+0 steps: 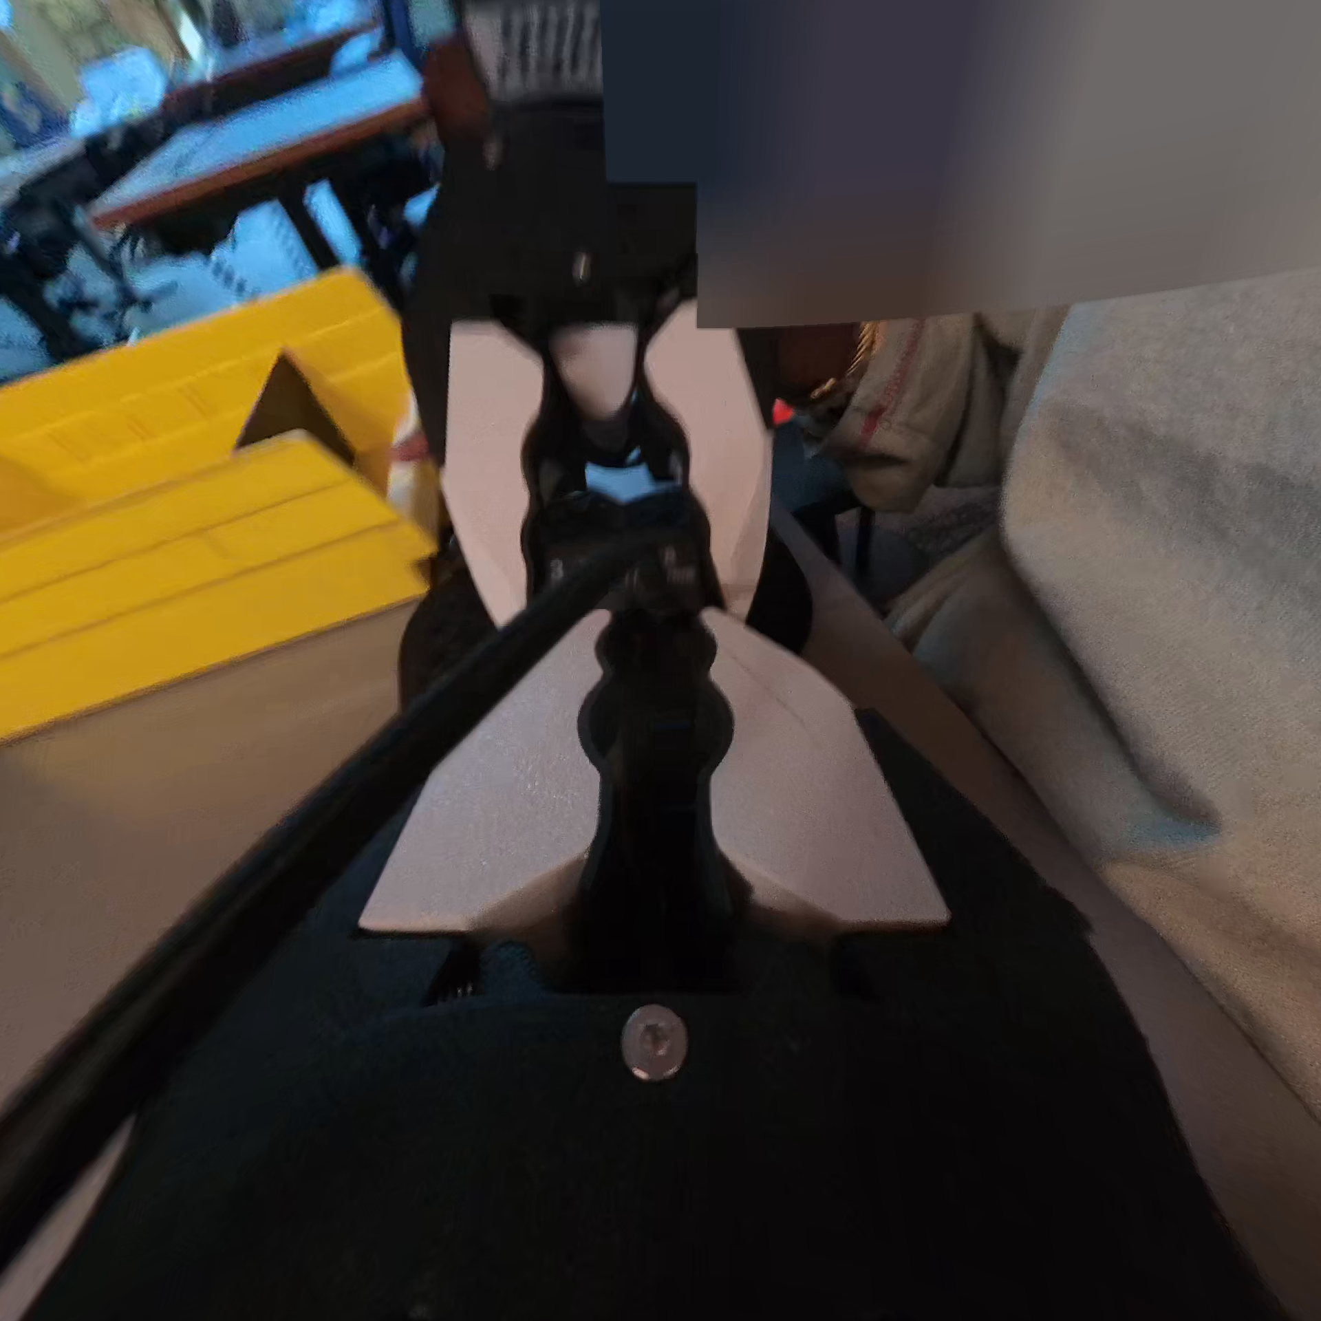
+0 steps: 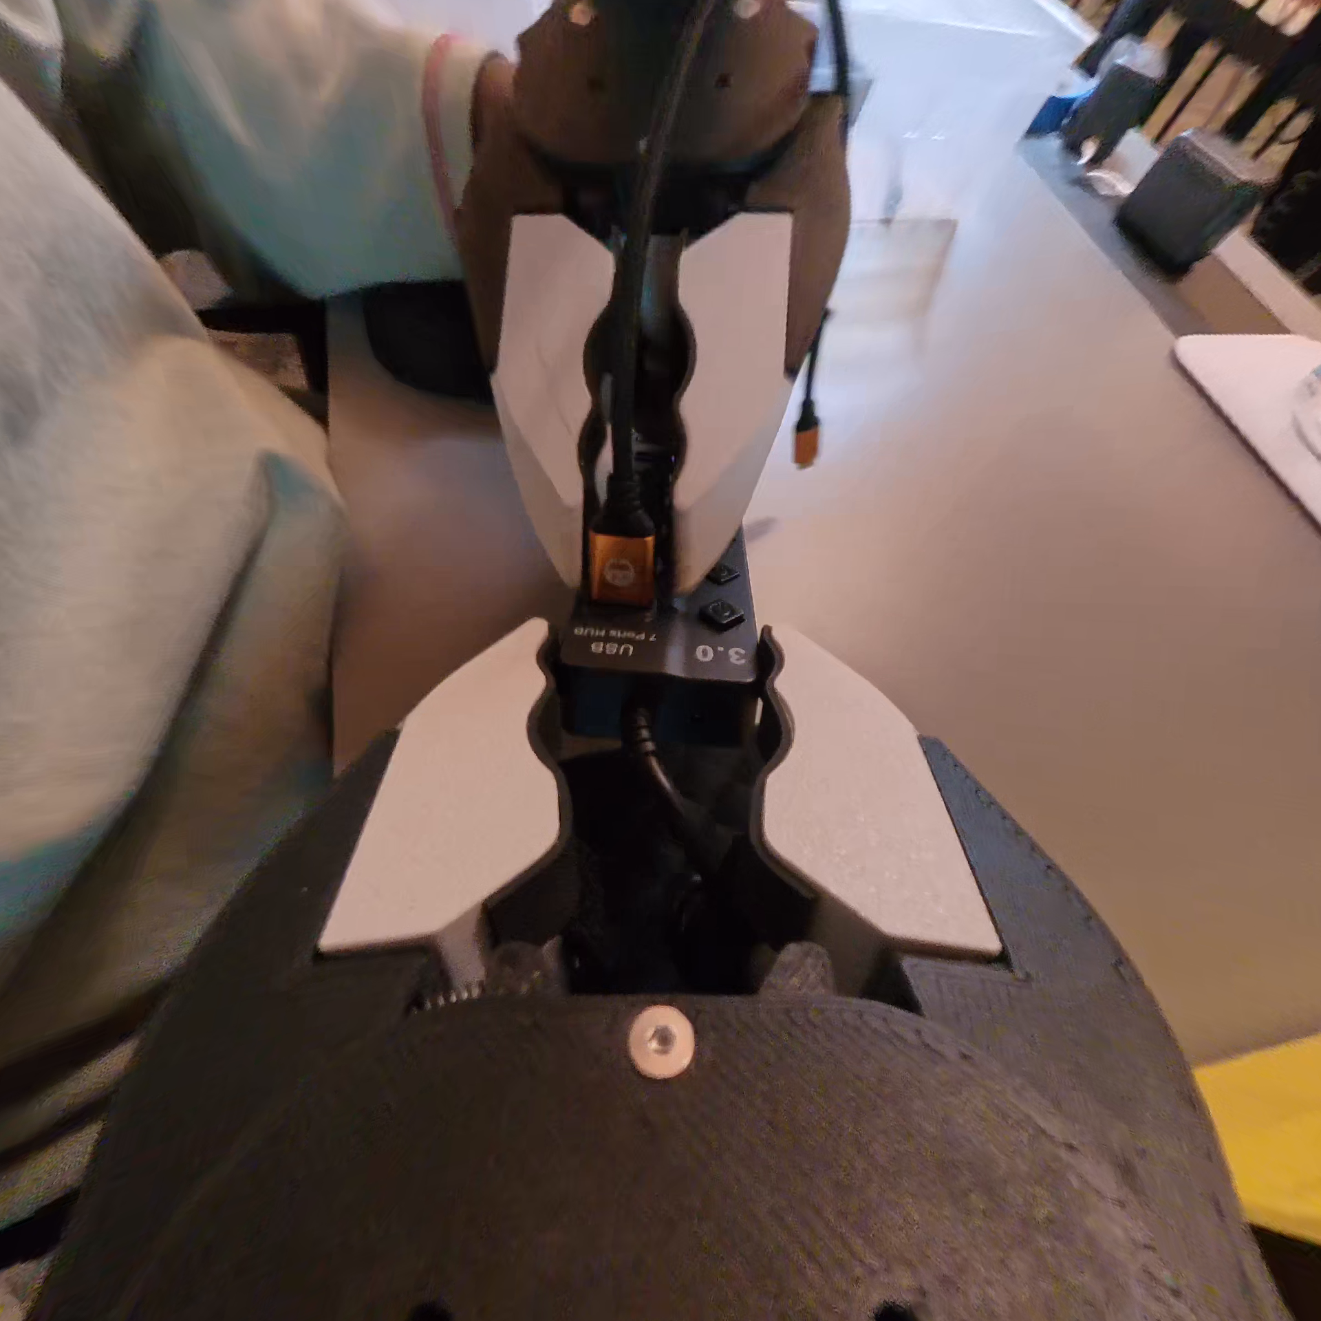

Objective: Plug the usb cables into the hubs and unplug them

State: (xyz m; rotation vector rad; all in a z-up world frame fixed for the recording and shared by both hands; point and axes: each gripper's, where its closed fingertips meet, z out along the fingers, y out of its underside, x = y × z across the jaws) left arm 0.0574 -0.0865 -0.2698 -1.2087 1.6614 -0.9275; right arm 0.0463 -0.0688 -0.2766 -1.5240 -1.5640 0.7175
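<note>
In the right wrist view, my right gripper (image 2: pixel 654 643) is shut on the end of a black USB hub (image 2: pixel 715 654), held above the table. My left gripper (image 2: pixel 632 575) faces it and is shut on an orange USB plug (image 2: pixel 620 568) seated at the hub's top face; I cannot tell how deep. The plug's black cable (image 2: pixel 636 322) runs back between the left fingers. In the left wrist view, my left gripper (image 1: pixel 652 629) is closed at the hub (image 1: pixel 622 565), with the right gripper (image 1: pixel 618 593) opposite. A black cable (image 1: pixel 357 750) runs off to the lower left.
A second orange plug (image 2: pixel 808 439) dangles right of the left gripper. Yellow bins (image 1: pixel 200 515) stand on the grey-brown table (image 1: pixel 143 822). A white pad (image 2: pixel 1258 400) and a dark box (image 2: pixel 1186 200) sit at the right. A person's light clothing (image 1: pixel 1144 572) is close by.
</note>
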